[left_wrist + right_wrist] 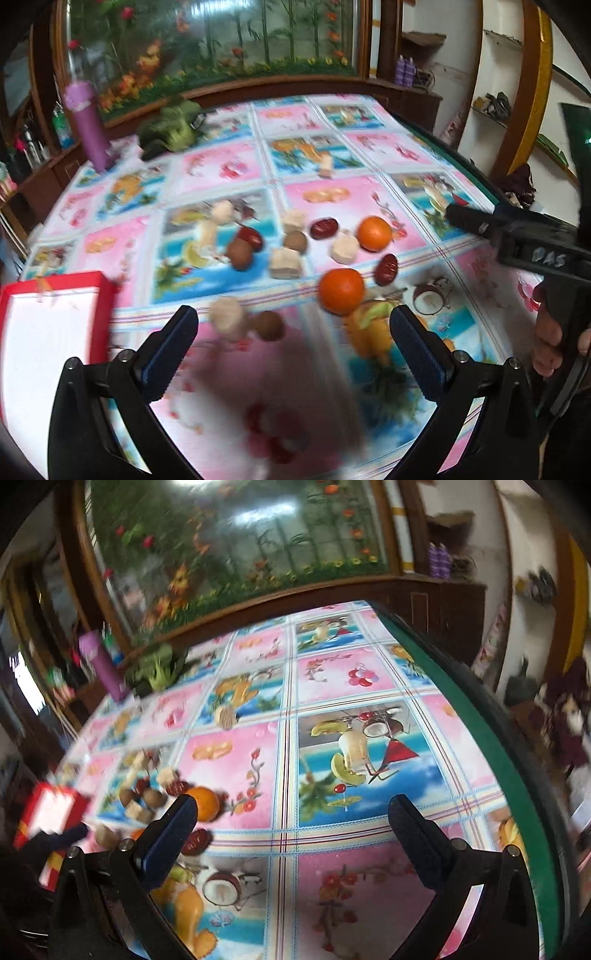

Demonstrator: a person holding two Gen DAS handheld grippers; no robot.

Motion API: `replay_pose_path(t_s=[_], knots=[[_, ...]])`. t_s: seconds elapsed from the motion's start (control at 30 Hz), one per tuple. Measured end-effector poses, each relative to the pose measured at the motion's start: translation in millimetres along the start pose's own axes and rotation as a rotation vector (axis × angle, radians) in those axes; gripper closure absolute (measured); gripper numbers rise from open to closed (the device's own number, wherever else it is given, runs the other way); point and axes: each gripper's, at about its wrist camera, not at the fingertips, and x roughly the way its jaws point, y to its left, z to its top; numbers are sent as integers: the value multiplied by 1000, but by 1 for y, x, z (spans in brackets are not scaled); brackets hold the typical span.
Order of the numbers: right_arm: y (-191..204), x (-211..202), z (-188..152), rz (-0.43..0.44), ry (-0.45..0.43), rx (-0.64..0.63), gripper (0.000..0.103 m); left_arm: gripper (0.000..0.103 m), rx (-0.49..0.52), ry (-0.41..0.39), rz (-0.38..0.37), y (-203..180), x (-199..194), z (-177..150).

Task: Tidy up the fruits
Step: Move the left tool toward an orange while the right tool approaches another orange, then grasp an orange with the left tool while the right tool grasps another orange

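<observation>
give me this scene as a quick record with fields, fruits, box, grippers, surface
surface: table under a glossy pink and blue fruit-print tablecloth
fruits: two round oranges, three dark red dates, e.g., several brown round fruits, e.g., loose on the cloth
other items: pale beige chunks, e.g., mixed among the fruit
box: red-rimmed box with white inside, at the left, nothing seen in it
left gripper: open, holding nothing, over the near fruit
right gripper: open, holding nothing, right of the pile
background: purple cylindrical bottle
</observation>
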Motion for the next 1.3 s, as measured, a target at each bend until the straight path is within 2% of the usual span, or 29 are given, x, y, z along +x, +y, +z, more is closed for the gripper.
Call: replay_pose_path(t_s=[0.1, 0.17, 0.23, 0.3, 0.37, 0.43, 0.53, 0.63, 0.67, 0.7, 0.8, 0.9, 1.07, 1.3], knots=[[-1, 0, 1, 1, -6, 7, 0, 2, -10, 13, 1, -6, 10, 5], [0, 0, 0, 9, 0, 7, 0, 13, -1, 18, -14, -11, 14, 9], [0, 0, -1, 27, 3, 10, 0, 19, 3, 37, -49, -13, 19, 11], [1, -1, -2, 28, 2, 7, 0, 26, 9, 54, -50, -15, 25, 11], [2, 0, -2, 49, 9, 12, 0, 40, 0, 70, -72, -13, 31, 11], [7, 6, -1, 62, 46, -1, 0, 48, -1, 79, -91, -11, 34, 10], [21, 21, 4, 71, 102, -37, 1, 52, -2, 86, -132, -8, 37, 6], [39, 33, 8, 84, 133, -90, 4, 66, 6, 80, -176, -9, 36, 7], [47, 38, 8, 85, 146, -119, 6, 67, 7, 80, -184, -8, 35, 6], [53, 43, 8, 85, 159, -141, 13, 67, 9, 81, -187, -8, 35, 7], [63, 59, 5, 94, 215, -164, 37, 67, 9, 79, -207, -6, 36, 7], [63, 70, 0, 85, 255, -157, 40, 67, -3, 82, -228, -2, 36, 6], [62, 71, -1, 83, 236, -166, 41, 67, -16, 77, -248, 3, 37, 5], [68, 73, 1, 170, 251, -155, 71, 68, -36, 77, -259, 4, 36, 5]])
